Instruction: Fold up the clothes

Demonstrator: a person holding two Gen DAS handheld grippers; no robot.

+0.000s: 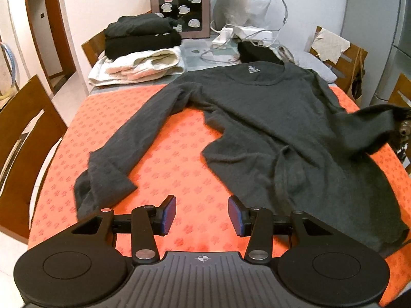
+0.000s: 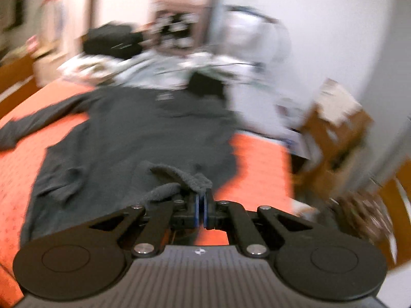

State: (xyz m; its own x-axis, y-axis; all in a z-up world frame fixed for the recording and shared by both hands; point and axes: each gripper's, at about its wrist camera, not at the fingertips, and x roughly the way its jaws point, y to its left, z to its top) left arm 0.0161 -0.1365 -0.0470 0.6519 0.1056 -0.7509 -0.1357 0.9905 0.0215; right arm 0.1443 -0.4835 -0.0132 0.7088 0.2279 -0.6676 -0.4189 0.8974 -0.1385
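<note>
Right gripper (image 2: 202, 206) sits nearest the lens: fingers pinched all the way together on the cuff of the right sleeve (image 2: 179, 177), fabric bunched just ahead of the pads. Right view is heavily motion-blurred, so can't say how deep the bite is. Left gripper (image 1: 202, 214) hangs over bare orange cloth (image 1: 164, 159), fingers roughly half open, nothing btwn them, left sleeve (image 1: 123, 148) cuff just beside its left finger. Dark grey sweater (image 1: 277, 118) lies face-up on the worktop, collar at the far end, body spread, left sleeve angled out toward the near-left corner; right sleeve already lifted off the cloth at the right edge in the left view. Folded stack (image 1: 141, 48) sits far-left, well apart. Step in hand, my read: fold right sleeve across the chest. To do it well: keep the cuff low, carry it inward over the body w/o dragging the shoulder, lay it flat before letting go. Left should prob pin or grab its own cuff next. Risk: thin pinch slips mid-swing. Both grippers point down at a moderate angle toward the worktop, right one rolled slightly.
</note>
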